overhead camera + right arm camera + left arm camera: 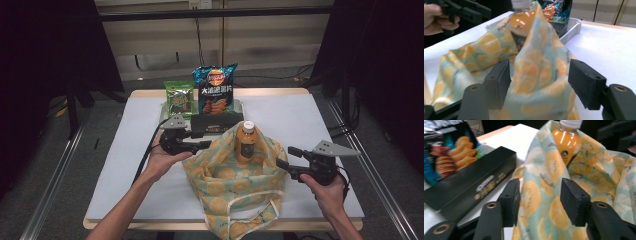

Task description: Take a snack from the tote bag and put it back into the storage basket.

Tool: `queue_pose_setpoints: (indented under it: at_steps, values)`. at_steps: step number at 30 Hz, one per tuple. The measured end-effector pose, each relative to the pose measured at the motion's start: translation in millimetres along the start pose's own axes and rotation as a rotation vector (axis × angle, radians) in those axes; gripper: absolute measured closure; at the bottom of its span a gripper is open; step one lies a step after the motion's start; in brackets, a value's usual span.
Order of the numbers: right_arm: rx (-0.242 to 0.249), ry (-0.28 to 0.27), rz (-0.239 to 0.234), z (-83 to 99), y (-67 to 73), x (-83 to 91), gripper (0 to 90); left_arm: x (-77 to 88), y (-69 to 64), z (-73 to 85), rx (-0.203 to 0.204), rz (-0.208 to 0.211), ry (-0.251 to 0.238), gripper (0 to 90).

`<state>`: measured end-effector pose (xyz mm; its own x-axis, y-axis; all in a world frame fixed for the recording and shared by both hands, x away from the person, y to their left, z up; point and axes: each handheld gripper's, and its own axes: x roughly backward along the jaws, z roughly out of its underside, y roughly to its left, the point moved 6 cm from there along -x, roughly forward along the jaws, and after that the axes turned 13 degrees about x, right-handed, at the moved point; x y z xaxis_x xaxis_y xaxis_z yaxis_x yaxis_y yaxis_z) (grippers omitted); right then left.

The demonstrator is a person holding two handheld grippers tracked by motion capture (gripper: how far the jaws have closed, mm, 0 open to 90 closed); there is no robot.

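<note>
White table (310,125): 2 grippers flank orange-print bag (230,185) holding bottle (246,142).

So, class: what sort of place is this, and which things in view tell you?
Probably a lab or recording workspace, not a home: a white-topped table ringed by black curtains, metal rails along the floor, and cables on the back wall.

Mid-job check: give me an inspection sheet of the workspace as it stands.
Surface: white table, bare at the right.
Job's things: lemon-print cloth bag stands open; orange drink bottle upright inside.
Clutter: tray at the back holds chip bag, green packet and black box.
Grippers: left gripper and right gripper open, bag cloth between the jaws.
Cables: one trails from the left gripper.
Surroundings: dark curtains, metal rails.
</note>
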<state>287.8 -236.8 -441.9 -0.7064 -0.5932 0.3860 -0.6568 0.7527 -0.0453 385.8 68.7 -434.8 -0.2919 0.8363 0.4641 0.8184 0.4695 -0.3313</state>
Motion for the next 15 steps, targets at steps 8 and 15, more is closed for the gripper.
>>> queue_pose_setpoints:
  at_steps: [8,15]
  values:
    - [-0.006,0.004,-0.041,-18.9,-14.9,-33.9,27.8,-20.4,-17.6,-1.5,-0.018,0.049,0.016,34.4]
    - [0.024,0.028,-0.069,-25.9,-10.0,-56.2,49.0,-43.3,-12.5,11.2,-0.04,-0.02,0.076,67.2]
